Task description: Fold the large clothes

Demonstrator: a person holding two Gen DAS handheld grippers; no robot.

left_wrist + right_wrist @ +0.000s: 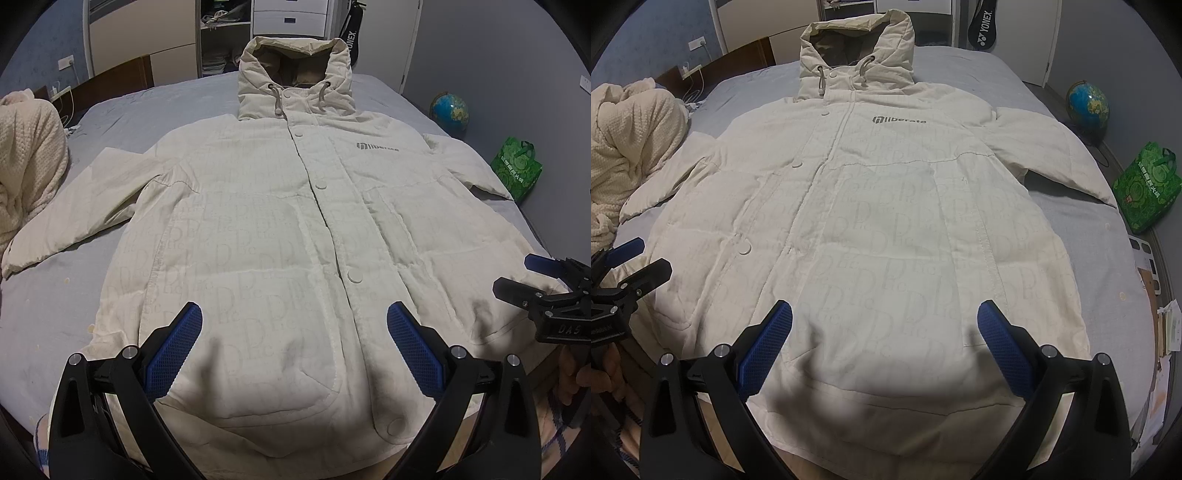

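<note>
Left gripper (294,350) and right gripper (885,350) hover spread wide and empty over the hem of the coat (871,229), which lies flat, front up, across the bed (1082,221). Recommended: pinch each sleeve at its cuff and fold inward.

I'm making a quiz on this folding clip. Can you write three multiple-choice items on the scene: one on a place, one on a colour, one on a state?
1. Where does the globe stand?
A. on the bed
B. on the floor beside the bed
C. on a shelf

2. What colour are the gripper pads?
A. blue
B. red
C. green

3. How does the coat lie?
A. folded in half
B. rolled up
C. spread flat, front up, snaps shut

Key: 1 B, it sits low against the wall past the bed edge. 2 A, both views show blue textured pads. 3 C, sleeves are out and the hood is at the far end.
</note>
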